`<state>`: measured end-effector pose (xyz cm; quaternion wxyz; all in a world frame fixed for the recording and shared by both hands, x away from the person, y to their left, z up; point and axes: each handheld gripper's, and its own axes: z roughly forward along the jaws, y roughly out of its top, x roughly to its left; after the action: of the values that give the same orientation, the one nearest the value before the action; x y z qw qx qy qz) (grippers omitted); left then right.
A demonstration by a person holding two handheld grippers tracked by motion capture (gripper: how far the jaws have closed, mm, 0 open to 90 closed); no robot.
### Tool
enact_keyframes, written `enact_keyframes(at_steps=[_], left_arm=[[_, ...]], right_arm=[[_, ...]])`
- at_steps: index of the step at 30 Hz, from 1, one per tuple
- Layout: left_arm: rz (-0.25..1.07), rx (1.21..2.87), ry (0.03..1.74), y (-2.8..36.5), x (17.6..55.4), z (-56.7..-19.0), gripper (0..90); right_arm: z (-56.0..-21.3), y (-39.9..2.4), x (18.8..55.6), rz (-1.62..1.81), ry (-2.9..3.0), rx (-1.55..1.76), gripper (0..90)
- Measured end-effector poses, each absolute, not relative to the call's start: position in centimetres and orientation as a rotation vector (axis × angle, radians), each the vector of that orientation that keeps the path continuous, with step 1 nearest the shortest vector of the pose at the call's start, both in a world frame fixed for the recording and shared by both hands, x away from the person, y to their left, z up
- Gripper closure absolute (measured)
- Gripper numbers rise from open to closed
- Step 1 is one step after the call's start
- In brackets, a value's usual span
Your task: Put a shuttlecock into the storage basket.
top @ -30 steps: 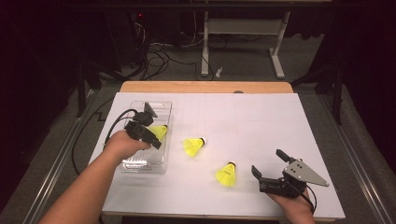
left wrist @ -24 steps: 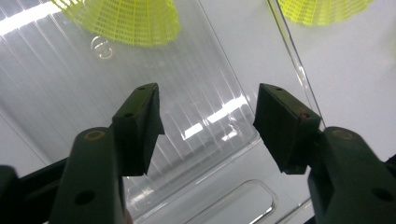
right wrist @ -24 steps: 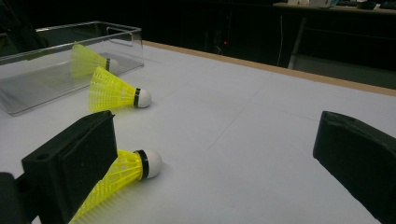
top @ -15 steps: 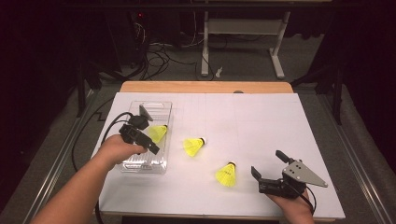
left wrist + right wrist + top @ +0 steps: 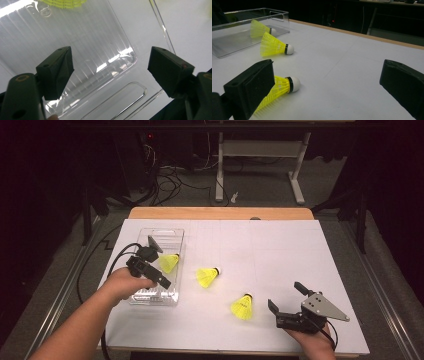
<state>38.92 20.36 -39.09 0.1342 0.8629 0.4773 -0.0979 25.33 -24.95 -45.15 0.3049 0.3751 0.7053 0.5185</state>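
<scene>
The left gripper, its jaws just opening with nothing between them, has released a yellow shuttlecock into the clear tray near the tabletop's left edge. Next: the nearest shuttlecock, beside the released right gripper.

— How is the scene lit?
— The white table is brightly lit from above, while the surrounding room is left in near darkness.
— Is glare seen?
— Strong streaks are thrown off the clear tray in the left gripper view.
— And sharpness?
— The high view is rendered soft; the near jaws are blurred in both gripper views.
</scene>
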Motion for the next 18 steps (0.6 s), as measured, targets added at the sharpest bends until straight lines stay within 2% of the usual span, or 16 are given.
enact_keyframes(at_steps=[14,18], left_arm=[[-0.305,2.494,1.399,20.64,38.60,-38.49,14.3],[-0.323,2.506,1.398,20.66,38.64,-38.26,7.6]], right_arm=[[-45.12,-24.92,25.29,1.375,1.865,0.992,0.2],[-45.17,-24.91,25.30,1.378,1.864,1.003,0.2]])
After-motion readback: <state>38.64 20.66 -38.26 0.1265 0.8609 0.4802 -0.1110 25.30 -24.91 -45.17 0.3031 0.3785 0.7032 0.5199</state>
